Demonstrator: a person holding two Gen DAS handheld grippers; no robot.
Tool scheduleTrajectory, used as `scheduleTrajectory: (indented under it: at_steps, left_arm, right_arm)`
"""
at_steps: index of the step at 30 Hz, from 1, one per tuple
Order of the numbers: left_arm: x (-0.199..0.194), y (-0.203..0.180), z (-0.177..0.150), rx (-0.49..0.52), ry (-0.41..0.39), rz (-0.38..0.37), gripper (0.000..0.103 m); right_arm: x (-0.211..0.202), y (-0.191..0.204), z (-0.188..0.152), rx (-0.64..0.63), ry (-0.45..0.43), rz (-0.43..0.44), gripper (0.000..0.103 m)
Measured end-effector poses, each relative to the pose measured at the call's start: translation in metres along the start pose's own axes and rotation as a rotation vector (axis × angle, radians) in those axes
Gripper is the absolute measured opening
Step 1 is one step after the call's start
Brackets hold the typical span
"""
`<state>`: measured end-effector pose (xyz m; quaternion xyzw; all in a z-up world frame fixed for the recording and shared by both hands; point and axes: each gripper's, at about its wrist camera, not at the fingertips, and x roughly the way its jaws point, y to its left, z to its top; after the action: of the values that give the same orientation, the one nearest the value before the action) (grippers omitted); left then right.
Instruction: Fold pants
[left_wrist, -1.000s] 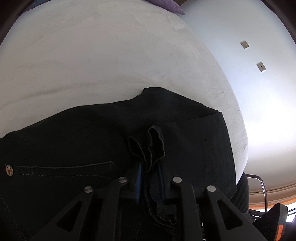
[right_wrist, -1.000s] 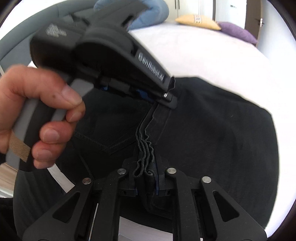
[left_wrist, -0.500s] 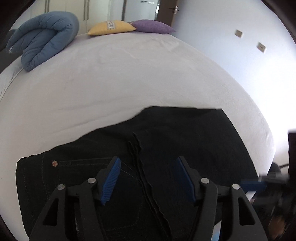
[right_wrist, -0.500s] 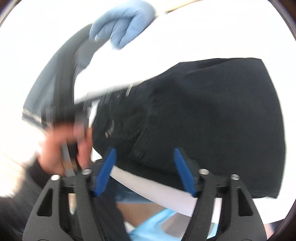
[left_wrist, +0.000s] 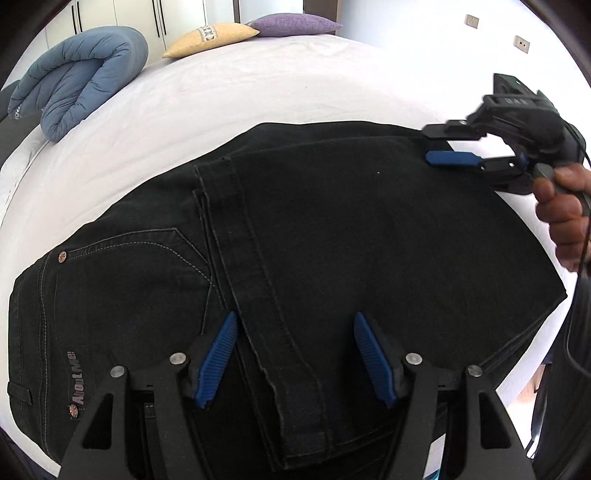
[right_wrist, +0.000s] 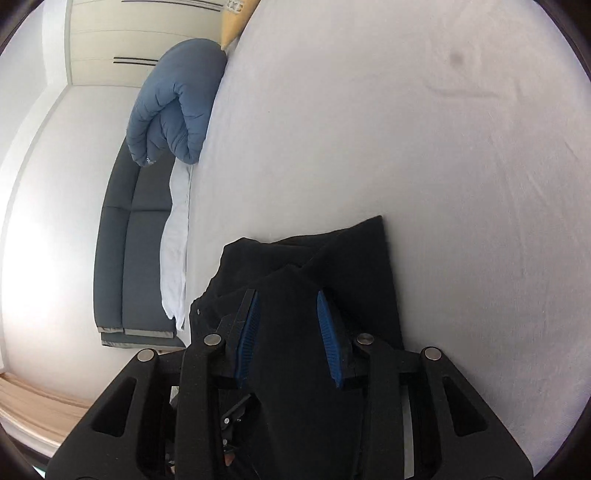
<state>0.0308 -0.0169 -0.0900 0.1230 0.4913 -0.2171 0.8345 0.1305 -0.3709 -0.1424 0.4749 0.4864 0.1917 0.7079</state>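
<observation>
Black jeans (left_wrist: 332, 236) lie folded on the white bed (left_wrist: 229, 92), the leg hems laid over the seat with its back pocket at the left. My left gripper (left_wrist: 295, 325) is open and empty just above the hem edge. My right gripper (left_wrist: 434, 146) is open at the fold's far right corner, one finger over the cloth; whether it touches is unclear. In the right wrist view the right gripper (right_wrist: 286, 297) is open with the jeans (right_wrist: 332, 266) between and below its fingers.
A rolled blue duvet (left_wrist: 77, 74) lies at the far left of the bed. A yellow pillow (left_wrist: 212, 37) and a purple pillow (left_wrist: 295, 24) lie at the head. A grey sofa (right_wrist: 125, 258) stands beside the bed.
Both grippers have opened and let go of the leg hems, which now lie flat over the seat. The right gripper has swung to the fold's far right corner.
</observation>
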Motion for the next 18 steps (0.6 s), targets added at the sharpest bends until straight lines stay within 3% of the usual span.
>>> scheduleTrajectory:
  at_steps: [5,11,15,18]
  left_arm:
    - [0.001,0.000,-0.005,0.005,-0.017,0.004,0.068]
    - [-0.006,-0.006,-0.021,0.007,-0.026,0.000,0.068]
    - [-0.008,-0.005,-0.019,-0.003,-0.027,-0.004,0.068]
    - [-0.008,-0.003,-0.019,-0.003,-0.028,-0.003,0.068]
  right_arm:
    - [-0.015,0.000,-0.069,-0.106,0.102,-0.013,0.027]
    - [-0.038,-0.001,-0.166,-0.086,0.118,-0.008,0.027]
    - [-0.048,0.018,-0.194,-0.131,0.123,-0.097,0.028]
    - [-0.053,0.045,-0.186,-0.150,0.068,-0.042,0.028]
